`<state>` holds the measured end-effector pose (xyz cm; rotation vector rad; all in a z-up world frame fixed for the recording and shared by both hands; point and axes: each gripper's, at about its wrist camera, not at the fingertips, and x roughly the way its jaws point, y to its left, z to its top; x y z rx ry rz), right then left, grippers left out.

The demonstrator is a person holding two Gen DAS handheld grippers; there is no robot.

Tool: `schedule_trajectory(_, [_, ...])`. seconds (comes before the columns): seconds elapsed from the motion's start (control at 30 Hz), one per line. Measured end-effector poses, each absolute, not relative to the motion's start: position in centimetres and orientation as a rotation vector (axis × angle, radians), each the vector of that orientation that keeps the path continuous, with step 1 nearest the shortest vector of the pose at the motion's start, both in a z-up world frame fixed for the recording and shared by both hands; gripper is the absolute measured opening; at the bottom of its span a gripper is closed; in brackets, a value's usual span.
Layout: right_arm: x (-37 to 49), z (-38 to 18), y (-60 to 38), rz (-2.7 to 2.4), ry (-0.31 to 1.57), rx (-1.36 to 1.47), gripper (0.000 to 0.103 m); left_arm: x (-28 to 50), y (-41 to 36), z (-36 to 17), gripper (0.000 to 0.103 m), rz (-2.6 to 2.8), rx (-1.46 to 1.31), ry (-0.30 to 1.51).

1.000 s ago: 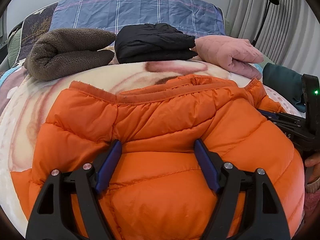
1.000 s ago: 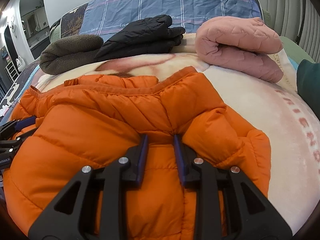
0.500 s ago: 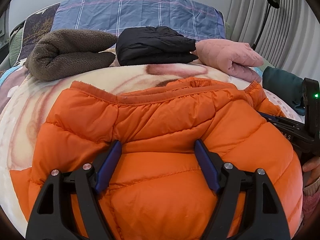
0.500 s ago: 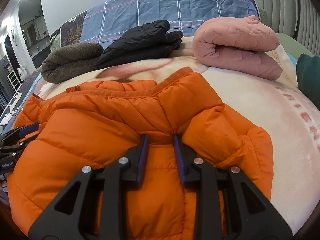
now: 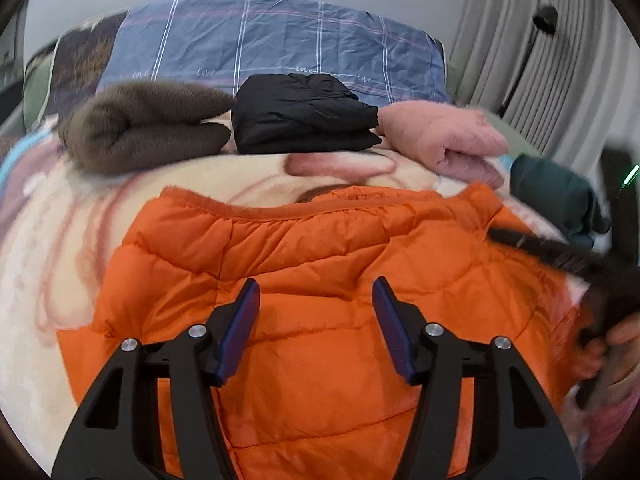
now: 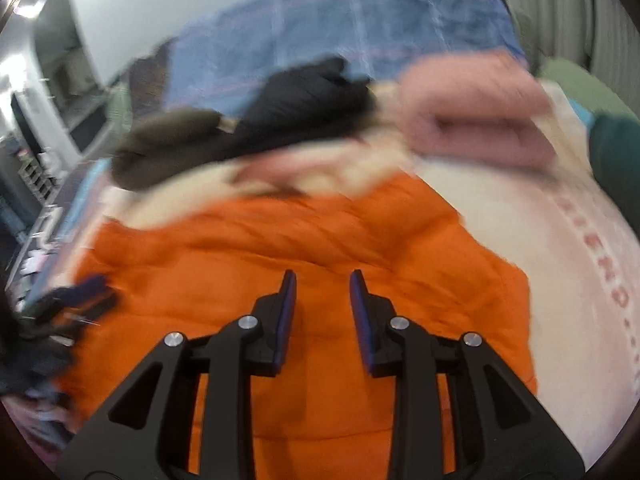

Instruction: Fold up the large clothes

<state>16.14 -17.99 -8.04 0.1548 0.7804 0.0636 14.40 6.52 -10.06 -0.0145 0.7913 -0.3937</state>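
An orange puffer jacket (image 5: 320, 240) lies spread on the cream blanket (image 5: 60, 240) of a bed, its collar edge toward the far side. My left gripper (image 5: 316, 282) hovers just above the jacket's middle. Its jaws are closing, the pads are apart, and nothing is pinched between them. My right gripper (image 6: 323, 274) hangs over the jacket (image 6: 320, 232) near its right part, jaws narrowly apart and free of the fabric. Motion blurs the right wrist view. The right gripper (image 5: 560, 252) shows as a dark blur at the jacket's right edge, held by a hand (image 5: 624, 344).
Folded garments line the far side of the bed: a brown fleece (image 5: 148, 124), a black jacket (image 5: 304, 120) and a pink quilted one (image 5: 440, 136). A dark green garment (image 5: 556, 196) lies at the right. A plaid pillow (image 5: 280, 40) and grey curtains (image 5: 540, 60) stand behind.
Both grippers have lifted off the jacket, and their fingertips no longer sink into it. The left jaws have narrowed. The right gripper's gap looks the same.
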Motion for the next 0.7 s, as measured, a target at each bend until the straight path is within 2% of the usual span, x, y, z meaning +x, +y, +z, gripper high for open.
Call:
schedule_trajectory(0.17, [17.5, -7.1, -13.5, 0.119, 0.775, 0.079, 0.04, 15.4, 5.8, -12.2, 0.061, -0.354, -0.016, 0.84])
schedule_trajectory(0.27, [21.3, -12.5, -13.3, 0.068, 0.909, 0.091, 0.041, 15.8, 6.3, -13.0, 0.064, -0.355, -0.03, 0.837])
schedule_trajectory(0.33, [22.1, -14.3, -14.2, 0.081, 0.918, 0.137, 0.041, 15.9, 6.5, -13.1, 0.064, -0.356, -0.033, 0.836])
schedule_trajectory(0.7, [21.9, -15.1, -13.7, 0.074, 0.9, 0.096, 0.043, 16.2, 6.1, -14.3, 0.066, -0.365, -0.037, 0.833])
